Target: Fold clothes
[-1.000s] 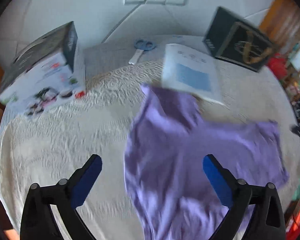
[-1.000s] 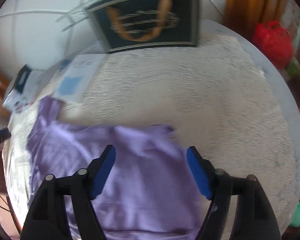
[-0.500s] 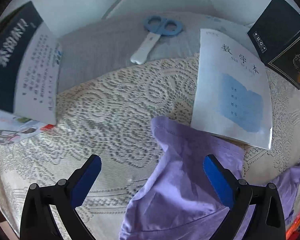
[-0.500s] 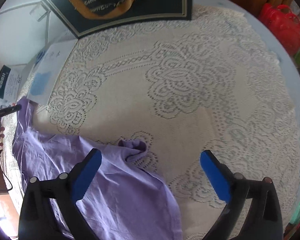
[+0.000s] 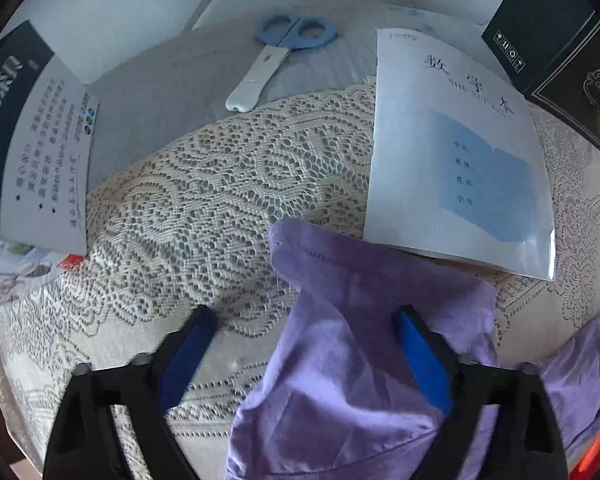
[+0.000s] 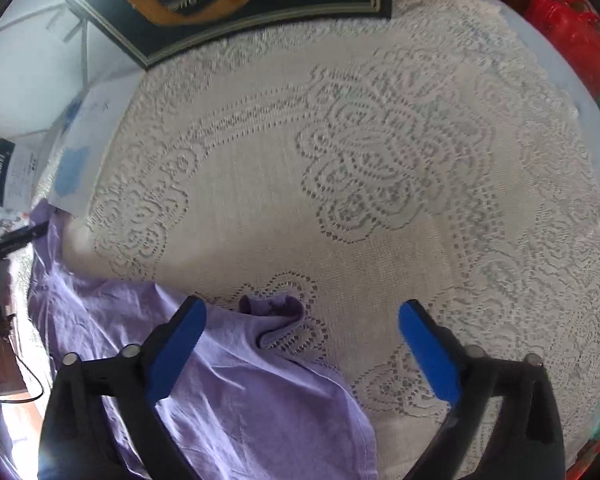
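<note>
Nearing purple shirt (image 5: 360, 360), both tools wider.

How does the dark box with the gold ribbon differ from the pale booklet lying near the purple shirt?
The dark box is thick, nearly black and bears a gold ribbon; the booklet is thin, pale, with a blue panel and printed characters. The box stands clear of the purple shirt, while the booklet's near corner lies over the shirt's edge. Both rest on the lace tablecloth at the far side.
</note>
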`<action>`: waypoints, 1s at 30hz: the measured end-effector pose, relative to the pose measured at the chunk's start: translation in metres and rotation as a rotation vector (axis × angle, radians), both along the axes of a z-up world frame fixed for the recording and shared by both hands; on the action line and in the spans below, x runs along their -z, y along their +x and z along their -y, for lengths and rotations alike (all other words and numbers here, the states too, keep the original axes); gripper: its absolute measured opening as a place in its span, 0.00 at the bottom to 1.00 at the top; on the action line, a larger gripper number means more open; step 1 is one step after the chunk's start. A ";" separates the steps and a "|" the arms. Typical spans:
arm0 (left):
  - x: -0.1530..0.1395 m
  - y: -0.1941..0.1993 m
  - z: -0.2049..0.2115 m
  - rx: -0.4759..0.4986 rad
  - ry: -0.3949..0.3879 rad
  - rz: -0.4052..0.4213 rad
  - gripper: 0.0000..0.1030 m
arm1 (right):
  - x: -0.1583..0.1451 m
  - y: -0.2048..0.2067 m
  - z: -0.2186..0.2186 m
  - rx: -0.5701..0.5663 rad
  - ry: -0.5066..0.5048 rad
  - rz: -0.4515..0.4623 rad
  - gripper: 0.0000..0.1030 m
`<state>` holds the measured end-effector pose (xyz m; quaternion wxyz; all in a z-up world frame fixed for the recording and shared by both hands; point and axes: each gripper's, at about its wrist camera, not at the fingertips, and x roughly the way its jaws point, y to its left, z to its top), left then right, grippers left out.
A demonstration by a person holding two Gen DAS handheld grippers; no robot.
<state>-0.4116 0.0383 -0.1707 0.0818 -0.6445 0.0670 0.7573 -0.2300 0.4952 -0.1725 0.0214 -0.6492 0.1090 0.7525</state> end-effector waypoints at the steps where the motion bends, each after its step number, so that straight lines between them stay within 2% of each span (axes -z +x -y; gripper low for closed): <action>1: -0.003 0.002 -0.001 0.001 0.004 -0.002 0.53 | 0.001 -0.001 0.001 -0.004 0.003 0.004 0.68; 2: -0.007 0.003 -0.002 0.002 0.013 -0.003 0.19 | 0.002 -0.002 0.003 -0.009 0.006 0.007 0.51; 3: -0.010 0.005 -0.001 -0.004 0.022 -0.005 0.02 | 0.003 -0.003 0.004 -0.013 0.009 0.011 0.39; 4: -0.014 0.007 0.000 -0.011 0.027 -0.015 0.02 | 0.004 -0.003 0.006 -0.020 0.003 0.014 0.15; 5: -0.017 0.009 0.000 -0.015 0.032 -0.026 0.02 | 0.003 -0.003 0.011 -0.035 -0.012 0.013 0.10; 8: -0.034 0.023 0.004 -0.011 0.063 -0.082 0.02 | -0.014 0.002 0.022 -0.088 0.043 -0.076 0.09; 14: -0.102 0.088 0.019 0.037 0.150 -0.298 0.02 | -0.066 0.051 0.028 -0.157 0.079 -0.392 0.09; 17: -0.133 0.148 0.014 0.088 0.159 -0.411 0.02 | -0.084 0.101 0.034 -0.214 0.102 -0.532 0.09; 19: -0.140 0.194 0.015 0.113 0.174 -0.422 0.02 | -0.086 0.138 0.033 -0.240 0.087 -0.557 0.09; 21: -0.135 0.234 0.021 0.137 0.199 -0.373 0.04 | -0.078 0.172 0.031 -0.254 0.039 -0.510 0.09; 22: -0.128 0.252 0.023 0.149 0.208 -0.323 0.11 | -0.072 0.180 0.033 -0.251 0.025 -0.470 0.09; 24: -0.107 0.282 0.029 0.164 0.195 -0.217 0.34 | -0.056 0.201 0.027 -0.229 0.045 -0.360 0.09; 25: -0.100 0.297 0.030 0.163 0.184 -0.181 0.58 | -0.049 0.206 0.024 -0.210 0.064 -0.324 0.09; 26: -0.095 0.308 0.034 0.156 0.177 -0.157 0.77 | -0.045 0.211 0.019 -0.187 0.078 -0.298 0.10; 30: -0.103 0.322 0.051 0.091 0.187 -0.163 0.79 | -0.050 0.214 -0.001 -0.059 0.086 -0.289 0.17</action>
